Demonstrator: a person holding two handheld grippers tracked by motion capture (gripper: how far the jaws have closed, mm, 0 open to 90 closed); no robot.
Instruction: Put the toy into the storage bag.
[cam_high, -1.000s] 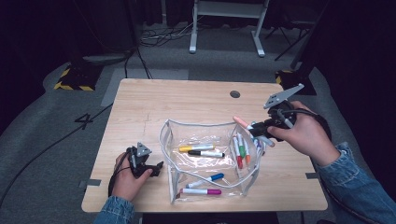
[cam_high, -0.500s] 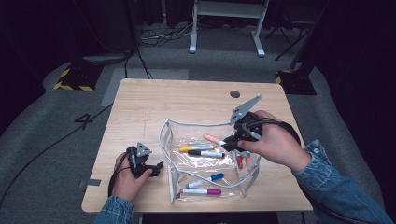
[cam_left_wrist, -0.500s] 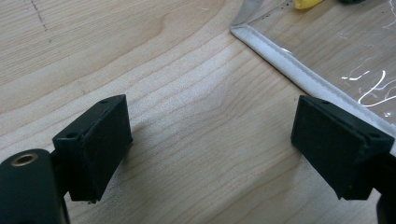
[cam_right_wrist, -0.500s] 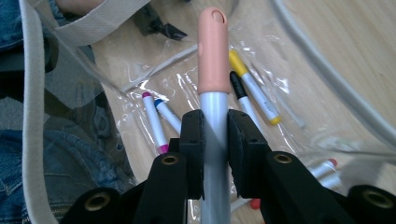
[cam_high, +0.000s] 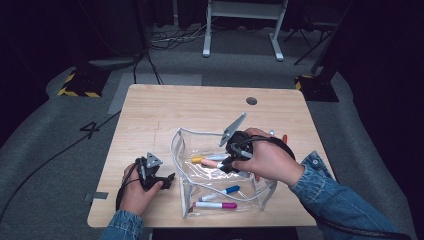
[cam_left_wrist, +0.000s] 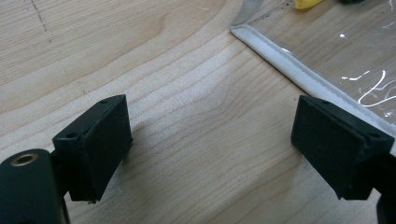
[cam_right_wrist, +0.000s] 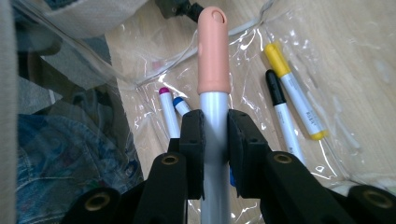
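i see the wooden worktop (cam_high: 200, 112) carrying a clear plastic pouch (cam_high: 182, 145), open at the top. my right gripper (cam_high: 226, 164) sits over the pouch mouth, its jaws clamped tight on the grey barrel of a peach-capped marker (cam_right_wrist: 214, 70), cap pointing out ahead above the pouch floor. my left gripper (cam_high: 167, 179) rests on the worktop just beside the pouch's left edge, jaws spread wide with nothing between them. inside the pouch lie a yellow marker (cam_right_wrist: 294, 98), a black marker (cam_right_wrist: 279, 112), a magenta marker (cam_high: 216, 205) and a blue marker (cam_high: 226, 190).
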